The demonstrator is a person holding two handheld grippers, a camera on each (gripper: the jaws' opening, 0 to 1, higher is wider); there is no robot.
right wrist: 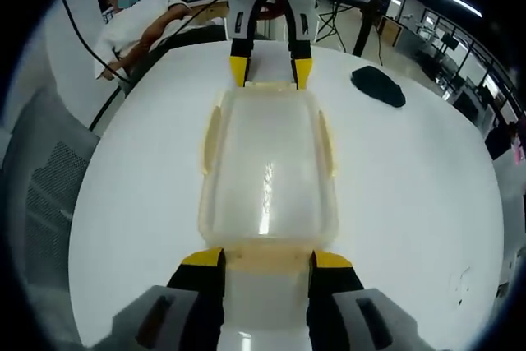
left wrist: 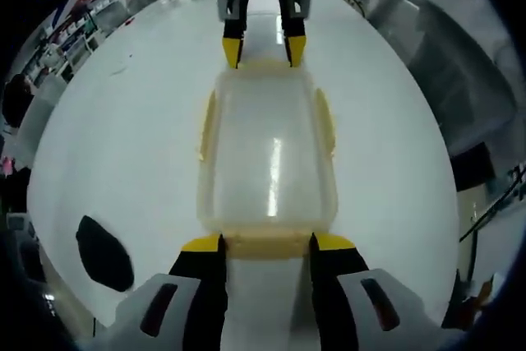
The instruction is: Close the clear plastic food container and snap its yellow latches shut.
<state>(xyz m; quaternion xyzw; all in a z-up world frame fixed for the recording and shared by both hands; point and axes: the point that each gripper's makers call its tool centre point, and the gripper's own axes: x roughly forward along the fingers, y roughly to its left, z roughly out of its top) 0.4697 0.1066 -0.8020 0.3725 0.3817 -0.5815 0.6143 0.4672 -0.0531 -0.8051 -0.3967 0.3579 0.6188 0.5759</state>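
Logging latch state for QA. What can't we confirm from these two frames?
- End latches: each gripper's own jaws flank the near one, in both views; snapped or not is unreadable.
- Side latches: too pale to judge.
- Container contents: frosted lid with glare.
- Left gripper, right gripper: tips at container ends; contact unclear.
- Dark object: too small to identify.

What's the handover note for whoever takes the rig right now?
Left tool: open, jaws straddling the yellow latch at its end of the container.
Right tool: open, same at the opposite end latch.
Container sits on the white table, lid on.
Side latches look flat against the walls; can't confirm they're snapped.
Left: press both end latches down, then check all four.
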